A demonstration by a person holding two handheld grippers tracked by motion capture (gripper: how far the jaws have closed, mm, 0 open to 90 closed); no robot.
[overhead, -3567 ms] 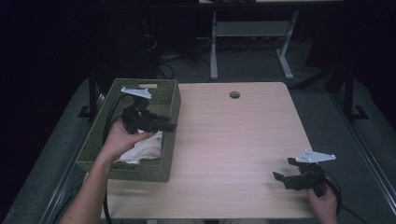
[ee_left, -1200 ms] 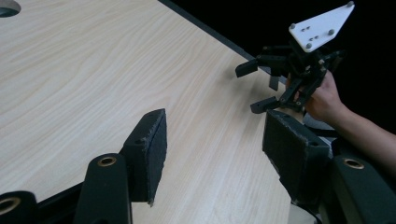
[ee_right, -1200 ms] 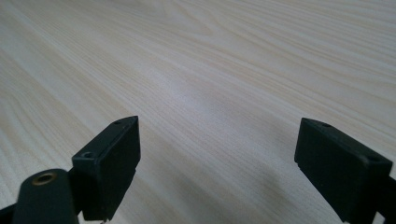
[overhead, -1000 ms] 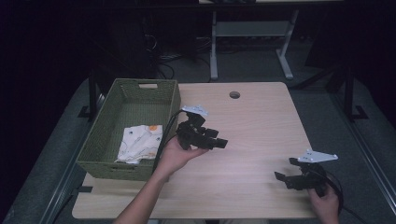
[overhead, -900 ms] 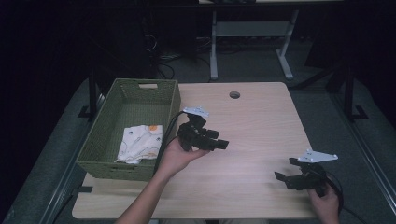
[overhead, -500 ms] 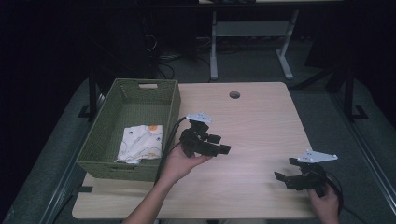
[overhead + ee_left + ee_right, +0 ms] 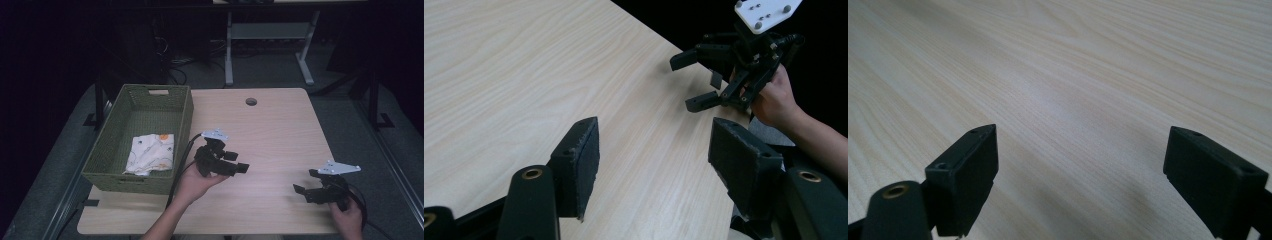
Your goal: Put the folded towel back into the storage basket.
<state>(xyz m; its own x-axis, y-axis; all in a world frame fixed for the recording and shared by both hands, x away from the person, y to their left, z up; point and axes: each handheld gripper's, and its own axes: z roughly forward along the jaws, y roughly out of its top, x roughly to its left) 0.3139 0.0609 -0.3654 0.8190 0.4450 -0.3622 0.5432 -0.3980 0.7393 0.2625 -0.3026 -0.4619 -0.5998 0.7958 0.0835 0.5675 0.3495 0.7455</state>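
The left gripper [image 7: 239, 162] is held above the middle of the pale wood-grain tabletop [image 7: 280, 125], its jaws spread and having just been opening further, with nothing between them. In the left gripper view the two black pads [image 7: 583, 150] frame bare wood only. The hand [image 7: 192, 182] that carries it comes in from the bottom edge, and a black cable [image 7: 178, 167] trails from the gripper toward the front of the tabletop.

The right gripper [image 7: 304, 182] sits low near the front right corner of the tabletop, jaws wide apart and empty, pointing toward the left gripper; a grey three-cornered plate [image 7: 340, 167] rides on top of it.

To the left of the left gripper, well apart from it, stands a green woven rectangular basket [image 7: 186, 107]. A white folded cloth with small orange prints [image 7: 150, 153] lies inside, near the basket's front wall.
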